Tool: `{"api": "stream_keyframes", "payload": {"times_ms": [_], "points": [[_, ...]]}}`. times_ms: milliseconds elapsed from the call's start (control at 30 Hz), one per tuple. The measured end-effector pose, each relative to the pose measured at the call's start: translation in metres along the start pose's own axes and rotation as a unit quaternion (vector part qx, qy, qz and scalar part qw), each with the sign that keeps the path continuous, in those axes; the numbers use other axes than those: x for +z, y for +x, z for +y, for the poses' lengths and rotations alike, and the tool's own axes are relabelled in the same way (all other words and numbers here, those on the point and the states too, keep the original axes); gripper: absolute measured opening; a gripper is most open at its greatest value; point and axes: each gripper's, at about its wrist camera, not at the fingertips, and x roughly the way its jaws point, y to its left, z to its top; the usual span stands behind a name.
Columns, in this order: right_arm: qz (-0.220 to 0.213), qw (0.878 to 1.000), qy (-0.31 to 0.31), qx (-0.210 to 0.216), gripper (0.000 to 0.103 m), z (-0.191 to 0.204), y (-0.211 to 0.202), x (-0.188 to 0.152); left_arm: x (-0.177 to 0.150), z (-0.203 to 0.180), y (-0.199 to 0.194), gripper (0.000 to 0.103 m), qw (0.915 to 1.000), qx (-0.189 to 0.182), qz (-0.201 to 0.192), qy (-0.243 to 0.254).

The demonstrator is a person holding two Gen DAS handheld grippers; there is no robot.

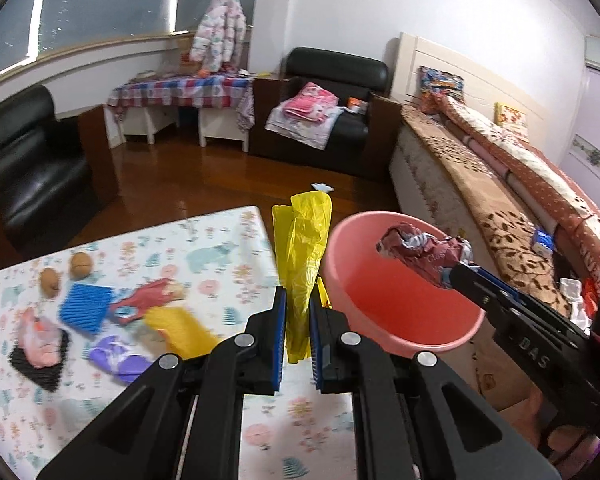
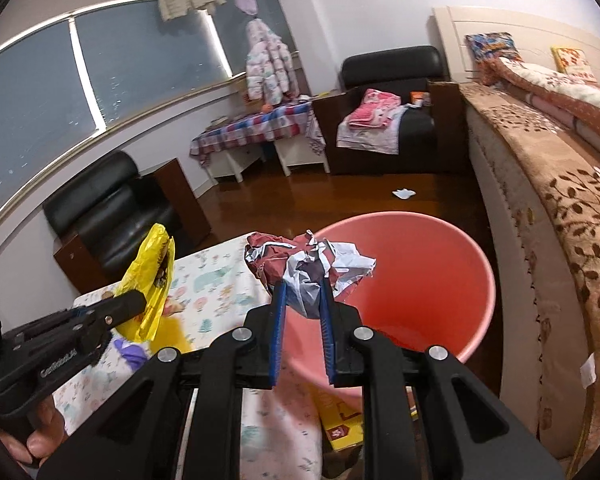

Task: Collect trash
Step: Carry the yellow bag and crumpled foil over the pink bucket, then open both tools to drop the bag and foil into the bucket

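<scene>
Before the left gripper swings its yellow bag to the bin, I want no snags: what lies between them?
Nothing: in the left wrist view the yellow bag stands just beside the pink bin, with only bare floor showing through the narrow gap.

Pink bin (image 2: 452, 264), yellow bag (image 1: 302, 248) (animal-print tablecloth (image 1: 220, 248))

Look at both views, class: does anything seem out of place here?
Yes. A white scrap lies alone on the wooden floor, beyond the pink bin, while other litter sits scattered on the patterned table. It looks like dropped trash.
</scene>
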Motion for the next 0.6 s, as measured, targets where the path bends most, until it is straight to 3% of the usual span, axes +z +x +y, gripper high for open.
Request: {"api": "stream_keyframes", "payload": {"times_ms": [400, 600], "points": [[0.016, 0.999, 0.033, -0.028, 0.017, -0.041, 0.020, -0.002, 0.003, -0.043, 0.043, 0.010, 0.9957, -0.084, 0.039, 0.004], [0.027, 0.998, 0.039, -0.031, 0.017, -0.053, 0.028, -0.006, 0.000, -0.059, 0.067, 0.010, 0.9933, -0.095, 0.064, 0.014]]}}
